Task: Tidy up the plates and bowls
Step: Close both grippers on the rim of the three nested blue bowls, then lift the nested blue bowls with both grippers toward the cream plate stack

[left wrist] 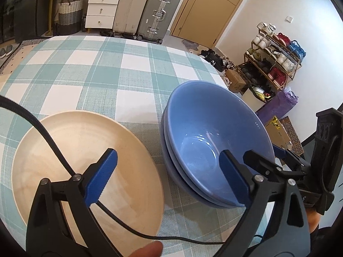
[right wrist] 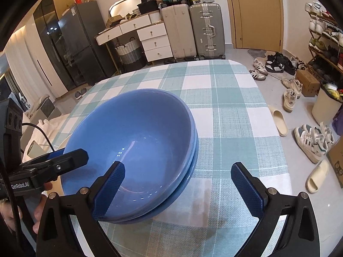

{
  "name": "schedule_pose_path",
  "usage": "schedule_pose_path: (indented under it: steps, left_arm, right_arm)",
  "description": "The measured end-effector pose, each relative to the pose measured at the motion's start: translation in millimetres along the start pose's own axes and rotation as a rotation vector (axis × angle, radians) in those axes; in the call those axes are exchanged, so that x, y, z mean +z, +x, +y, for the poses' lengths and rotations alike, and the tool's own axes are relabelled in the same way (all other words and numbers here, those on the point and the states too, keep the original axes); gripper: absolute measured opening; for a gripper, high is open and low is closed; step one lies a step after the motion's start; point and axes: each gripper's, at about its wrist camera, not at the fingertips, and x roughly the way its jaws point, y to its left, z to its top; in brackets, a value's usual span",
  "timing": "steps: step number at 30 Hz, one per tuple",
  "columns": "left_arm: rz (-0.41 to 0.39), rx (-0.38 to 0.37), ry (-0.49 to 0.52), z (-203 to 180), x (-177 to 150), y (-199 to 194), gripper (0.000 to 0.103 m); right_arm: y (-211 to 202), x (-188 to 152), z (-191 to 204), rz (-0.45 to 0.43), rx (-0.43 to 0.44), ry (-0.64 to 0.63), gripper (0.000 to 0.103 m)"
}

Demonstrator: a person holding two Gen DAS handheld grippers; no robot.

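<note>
The left tongs (left wrist: pixel 169 180) stand wide apart and grip nothing, one blue pad over the round cream plate (left wrist: pixel 85 171), the other over the near rim of the two nested glossy blue bowls (left wrist: pixel 212 132). The right tongs (right wrist: pixel 179 188) also gape, empty, the left pad over the stack's near rim, the right pad over the teal-and-white checked tabletop (right wrist: pixel 231 117). Plate and bowls rest side by side, close but apart. Beyond stand two hard-shell suitcases (right wrist: pixel 193 30).
</note>
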Motion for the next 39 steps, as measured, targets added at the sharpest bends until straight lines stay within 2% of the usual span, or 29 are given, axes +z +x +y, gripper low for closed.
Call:
schedule_pose_path:
  steps: [2, 4, 6, 7, 10, 14, 16, 18, 21, 39]
  left_arm:
    - [-0.007, -0.009, 0.008, -1, 1, 1, 0.088]
    - [-0.007, -0.017, 0.015, -1, 1, 3, 0.085]
    - [0.002, -0.030, 0.020, -3, 1, 5, 0.075]
    - [0.007, -0.036, 0.020, -4, 1, 6, 0.073]
    - [0.014, -0.035, 0.024, -5, 2, 9, 0.062]
    - [0.021, -0.039, 0.023, -5, 2, 12, 0.052]
    - [0.026, -0.044, 0.026, -6, 2, 14, 0.047]
    - [0.028, -0.050, 0.035, -8, 2, 14, 0.037]
    - [0.027, -0.012, 0.061, -15, 2, 16, 0.036]
    - [0.023, -0.004, 0.062, -18, 1, 8, 0.035]
  right_arm:
    - [1, 0, 1, -0.003, 0.019, -0.006, 0.095]
    - [3, 1, 3, 0.003, 0.039, -0.015, 0.083]
    - [4, 0, 6, 0.007, 0.051, -0.025, 0.078]
    - [4, 0, 7, 0.005, 0.054, -0.029, 0.074]
    - [3, 0, 8, 0.000, 0.070, -0.025, 0.071]
    - [2, 0, 9, -0.009, 0.055, -0.033, 0.063]
    - [1, -1, 8, -0.013, 0.037, -0.036, 0.055]
    - [1, -1, 5, -0.014, 0.039, -0.029, 0.052]
    - [0, 0, 4, -0.014, 0.033, -0.026, 0.049]
    - [-2, 1, 6, -0.013, 0.016, -0.029, 0.049]
